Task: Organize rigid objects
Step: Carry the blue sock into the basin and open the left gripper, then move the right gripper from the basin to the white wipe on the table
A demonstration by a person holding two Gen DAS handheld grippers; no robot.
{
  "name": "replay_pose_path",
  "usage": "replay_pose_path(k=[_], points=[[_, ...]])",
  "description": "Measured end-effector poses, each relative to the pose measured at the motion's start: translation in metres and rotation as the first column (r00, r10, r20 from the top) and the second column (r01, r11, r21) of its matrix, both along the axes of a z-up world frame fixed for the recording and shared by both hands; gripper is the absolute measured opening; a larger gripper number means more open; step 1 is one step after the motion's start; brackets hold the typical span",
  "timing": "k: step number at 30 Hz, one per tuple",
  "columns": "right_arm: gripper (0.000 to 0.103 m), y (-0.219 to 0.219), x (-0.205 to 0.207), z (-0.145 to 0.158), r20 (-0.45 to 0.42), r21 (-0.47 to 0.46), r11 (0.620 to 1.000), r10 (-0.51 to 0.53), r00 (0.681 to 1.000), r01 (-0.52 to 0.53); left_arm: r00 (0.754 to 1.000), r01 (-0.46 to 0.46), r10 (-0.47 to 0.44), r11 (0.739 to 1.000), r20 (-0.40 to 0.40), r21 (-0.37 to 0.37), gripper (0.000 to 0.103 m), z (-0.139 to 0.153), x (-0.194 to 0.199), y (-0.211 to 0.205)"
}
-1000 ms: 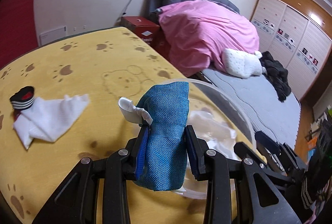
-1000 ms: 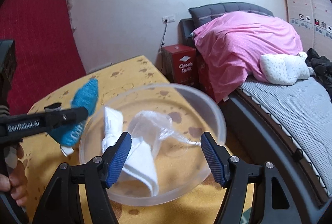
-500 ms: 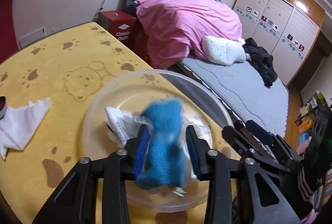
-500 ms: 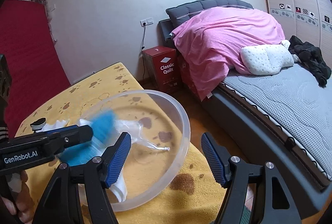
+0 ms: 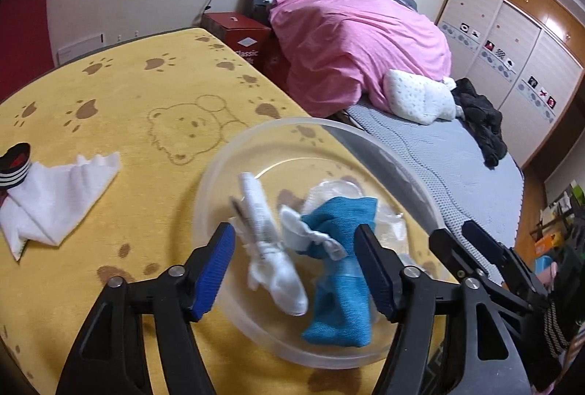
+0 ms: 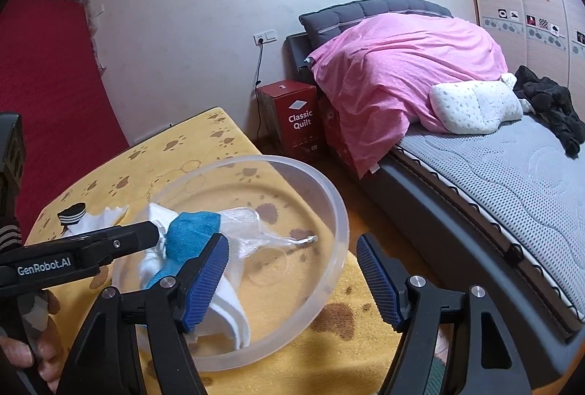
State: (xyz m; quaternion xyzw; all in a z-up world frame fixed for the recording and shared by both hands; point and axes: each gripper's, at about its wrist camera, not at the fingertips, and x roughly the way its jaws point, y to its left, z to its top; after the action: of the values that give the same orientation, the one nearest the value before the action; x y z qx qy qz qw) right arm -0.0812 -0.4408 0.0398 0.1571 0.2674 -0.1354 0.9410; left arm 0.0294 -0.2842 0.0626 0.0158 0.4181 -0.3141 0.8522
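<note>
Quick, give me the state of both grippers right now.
Left gripper: open, holding nothing; the blue sock lies in the clear bowl.
Right gripper: open, empty, at the bowl's near rim.

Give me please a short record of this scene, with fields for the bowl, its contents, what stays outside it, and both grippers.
bowl: clear plastic bowl on the yellow blanket
contents: blue sock, white sock, clear plastic wrap
outside: white cloth and striped sock, left of the bowl
left gripper: open over the bowl
right gripper: open, empty
</note>
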Motion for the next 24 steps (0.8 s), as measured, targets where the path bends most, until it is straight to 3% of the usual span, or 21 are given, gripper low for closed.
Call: replay_pose_path(k=[13, 24], points=[[0.078, 0.017, 0.002, 0.006, 0.019, -0.006, 0.999, 0.044, 0.999, -0.043, 0.994, -0.106, 0.106, 0.994, 0.027, 0.011, 0.071, 0.001, 0.013, 0.039], [0.078, 0.062, 0.02, 0.019, 0.061, -0.022, 0.984, 0.177, 0.982, -0.176, 0.968, -0.252, 0.252, 0.968, 0.008, 0.014, 0.071, -0.006, 0.032, 0.101]])
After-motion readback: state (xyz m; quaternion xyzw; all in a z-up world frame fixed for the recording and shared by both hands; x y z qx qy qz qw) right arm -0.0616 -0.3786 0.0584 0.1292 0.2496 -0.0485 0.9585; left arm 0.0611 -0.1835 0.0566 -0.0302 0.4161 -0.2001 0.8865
